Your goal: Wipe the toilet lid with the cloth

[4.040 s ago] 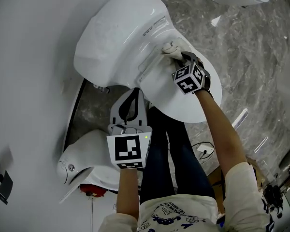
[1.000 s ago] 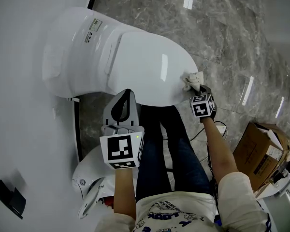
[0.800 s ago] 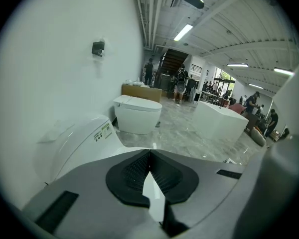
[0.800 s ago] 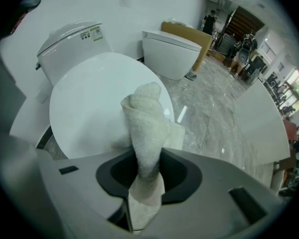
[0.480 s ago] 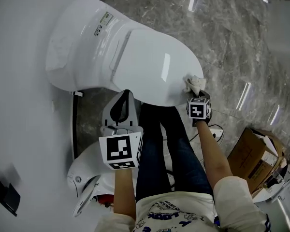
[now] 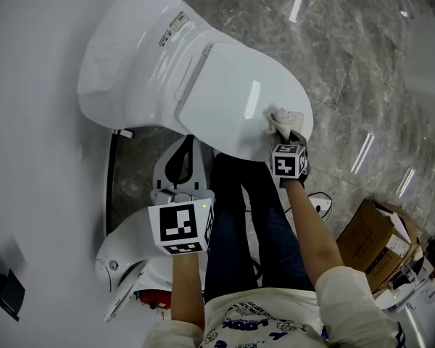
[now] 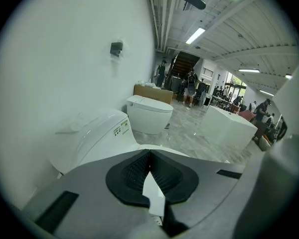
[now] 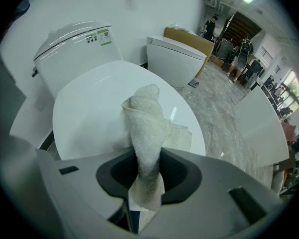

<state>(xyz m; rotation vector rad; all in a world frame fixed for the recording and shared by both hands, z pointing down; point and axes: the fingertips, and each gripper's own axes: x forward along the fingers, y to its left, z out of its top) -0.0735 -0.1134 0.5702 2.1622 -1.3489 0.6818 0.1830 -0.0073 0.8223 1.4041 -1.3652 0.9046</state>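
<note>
A white toilet with its lid (image 6: pixel 232 93) down fills the top of the head view. My right gripper (image 6: pixel 283 133) is shut on a bunched whitish cloth (image 6: pixel 281 119) that rests on the front right of the lid. In the right gripper view the cloth (image 8: pixel 147 128) rises between the jaws over the lid (image 8: pixel 99 103), with the tank (image 8: pixel 74 41) behind. My left gripper (image 6: pixel 180 167) hangs at the lid's near left edge, off the toilet, its jaws together with nothing held. The left gripper view looks past its jaws (image 7: pixel 150 176) at the tank (image 7: pixel 97 133).
A white wall (image 6: pixel 29 158) runs along the left. A second white fixture (image 6: pixel 123 267) sits low by my left arm. Grey marble floor (image 6: pixel 362 71) lies to the right, with a cardboard box (image 6: pixel 380 241) at lower right. Another toilet (image 7: pixel 149 116) stands further off.
My right gripper has dragged the cloth from the lid's front right rim a little leftward and inward onto the lid. The left gripper has stayed put.
</note>
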